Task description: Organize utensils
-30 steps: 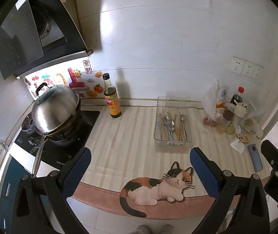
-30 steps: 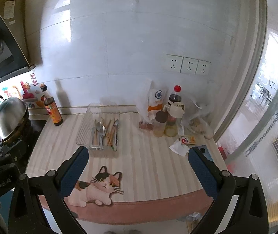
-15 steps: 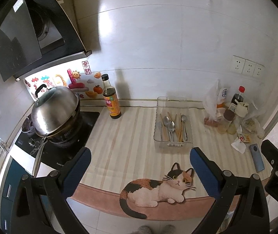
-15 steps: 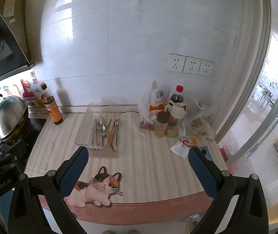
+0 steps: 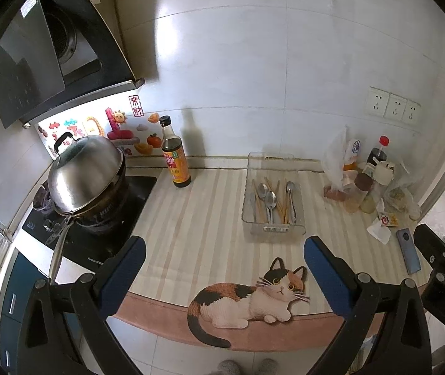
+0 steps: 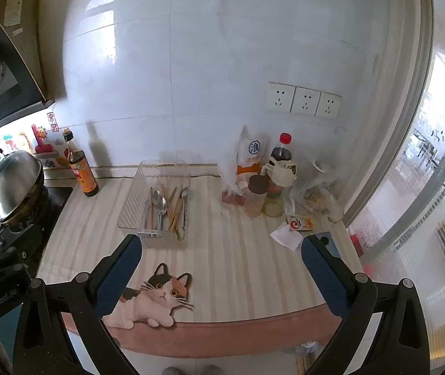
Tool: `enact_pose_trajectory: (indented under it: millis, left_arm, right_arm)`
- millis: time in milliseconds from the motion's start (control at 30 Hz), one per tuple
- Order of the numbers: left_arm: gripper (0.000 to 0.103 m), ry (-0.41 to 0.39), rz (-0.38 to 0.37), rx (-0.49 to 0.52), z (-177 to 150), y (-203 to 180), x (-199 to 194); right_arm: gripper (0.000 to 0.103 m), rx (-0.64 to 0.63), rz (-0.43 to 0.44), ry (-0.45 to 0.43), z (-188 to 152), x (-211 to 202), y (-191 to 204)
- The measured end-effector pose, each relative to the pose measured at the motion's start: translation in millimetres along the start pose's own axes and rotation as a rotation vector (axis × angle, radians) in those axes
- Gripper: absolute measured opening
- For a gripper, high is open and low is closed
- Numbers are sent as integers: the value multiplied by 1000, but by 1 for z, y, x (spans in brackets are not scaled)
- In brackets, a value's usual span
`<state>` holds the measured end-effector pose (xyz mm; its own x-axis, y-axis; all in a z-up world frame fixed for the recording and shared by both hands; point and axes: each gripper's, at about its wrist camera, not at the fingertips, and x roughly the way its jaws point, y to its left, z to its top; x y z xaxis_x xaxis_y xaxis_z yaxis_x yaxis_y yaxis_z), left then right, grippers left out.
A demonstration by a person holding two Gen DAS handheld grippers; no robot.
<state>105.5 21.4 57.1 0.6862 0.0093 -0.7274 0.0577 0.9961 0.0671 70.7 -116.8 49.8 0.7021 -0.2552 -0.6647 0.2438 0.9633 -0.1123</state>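
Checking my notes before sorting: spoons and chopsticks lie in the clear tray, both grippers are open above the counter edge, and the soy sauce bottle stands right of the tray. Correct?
Not quite. The soy sauce bottle stands left of the clear tray, beside the stove, as the left wrist view shows. The rest holds: spoons and chopsticks lie inside, left gripper and right gripper open.

We see the left gripper [image 5: 222,268] and right gripper [image 6: 221,267] alike: black angular frames, round silver pivot screws, blue finger pads [image 5: 324,273]. White lettering marks the housings.
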Motion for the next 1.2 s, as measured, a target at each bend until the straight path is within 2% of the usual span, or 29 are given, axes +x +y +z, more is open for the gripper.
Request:
enact_pose_trajectory:
  millis: [1200]
  left_arm:
    - [103, 4, 0, 3, -4, 2, -1]
  right_arm:
    - [103, -4, 5, -2, -3, -6, -2]
